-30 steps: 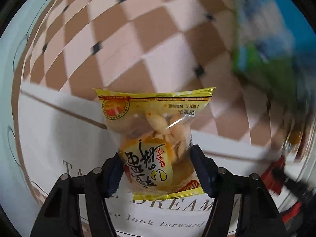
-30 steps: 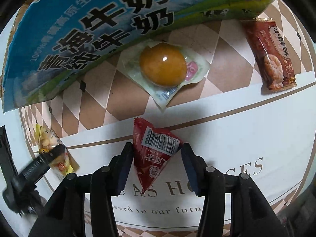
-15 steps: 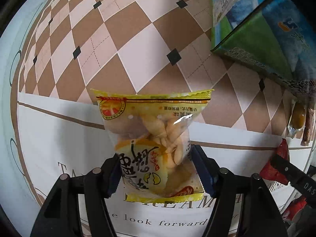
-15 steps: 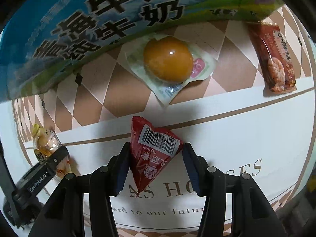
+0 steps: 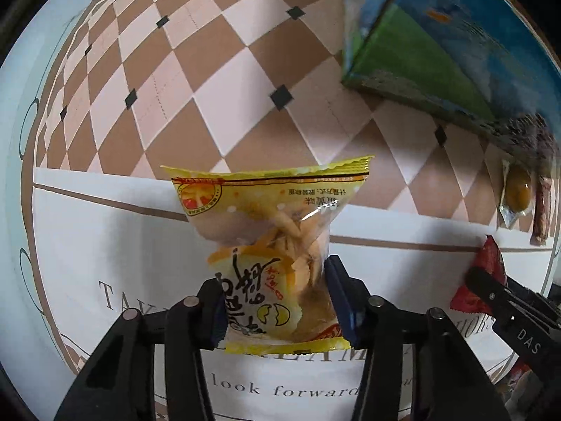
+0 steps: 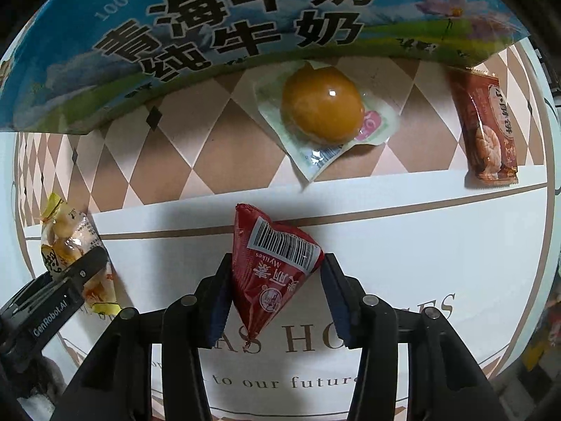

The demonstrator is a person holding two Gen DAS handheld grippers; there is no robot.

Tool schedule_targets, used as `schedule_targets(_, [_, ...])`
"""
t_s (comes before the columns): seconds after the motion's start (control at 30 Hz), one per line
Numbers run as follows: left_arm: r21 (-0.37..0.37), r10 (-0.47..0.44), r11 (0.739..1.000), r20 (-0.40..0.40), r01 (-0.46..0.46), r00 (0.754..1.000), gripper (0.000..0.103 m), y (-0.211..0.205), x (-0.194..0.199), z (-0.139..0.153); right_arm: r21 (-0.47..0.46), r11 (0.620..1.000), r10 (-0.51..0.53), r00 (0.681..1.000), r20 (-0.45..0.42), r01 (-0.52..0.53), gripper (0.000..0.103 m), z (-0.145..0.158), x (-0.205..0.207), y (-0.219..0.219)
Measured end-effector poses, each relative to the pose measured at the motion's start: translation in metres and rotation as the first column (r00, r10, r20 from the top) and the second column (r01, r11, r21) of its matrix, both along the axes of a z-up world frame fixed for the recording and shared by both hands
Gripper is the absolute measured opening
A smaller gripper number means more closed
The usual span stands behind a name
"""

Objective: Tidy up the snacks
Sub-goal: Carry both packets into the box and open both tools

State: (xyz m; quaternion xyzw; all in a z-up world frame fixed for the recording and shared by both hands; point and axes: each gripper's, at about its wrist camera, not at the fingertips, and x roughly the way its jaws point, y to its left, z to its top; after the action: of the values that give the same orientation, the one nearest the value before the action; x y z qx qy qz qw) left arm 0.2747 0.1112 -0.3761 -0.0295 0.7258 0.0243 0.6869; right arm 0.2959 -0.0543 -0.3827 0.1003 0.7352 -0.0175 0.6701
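Between the pads of my left gripper [image 5: 277, 291] stands a yellow snack bag [image 5: 270, 210] of pale crisps. The jaws are closing and the pads pinch its lower half inward. The right wrist view shows the same yellow bag [image 6: 66, 245] at far left, in the left gripper [image 6: 84, 270]. My right gripper [image 6: 277, 280] points down over the white cloth band with a red triangular packet [image 6: 273, 266], barcode up, between its closing jaws. Both pads press its sides. The left wrist view has the red packet [image 5: 487, 263] at its right edge.
A blue and green milk carton [image 6: 245, 35] fills the top of the right view and the upper right as the carton [image 5: 438, 52] in the left. Beside it on the checked tablecloth [image 6: 175, 161] lie a clear packet with an orange ball [image 6: 322, 105] and a brown snack packet [image 6: 487, 122].
The left jaws have come together on the yellow bag, which now bulges and creases. Both grippers have shifted sideways over the cloth, and the milk carton looms larger in both views.
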Motion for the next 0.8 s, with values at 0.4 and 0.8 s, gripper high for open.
schedule_targets(0.4, [-0.047, -0.062, 0.997, 0.031, 0.063, 0.998, 0.041, -0.032, -0.014, 0.019, 0.044, 0.999, 0.020, 0.999, 0.046, -0.022, 0.050, 0.018, -0.028, -0.014])
schedule_targets(0.8, [-0.127, -0.127, 0.982, 0.117, 0.142, 0.985, 0.041, -0.062, -0.019, 0.074, 0.113, 0.993, 0.016, 0.992, 0.122, -0.030, 0.050, 0.068, -0.050, -0.053])
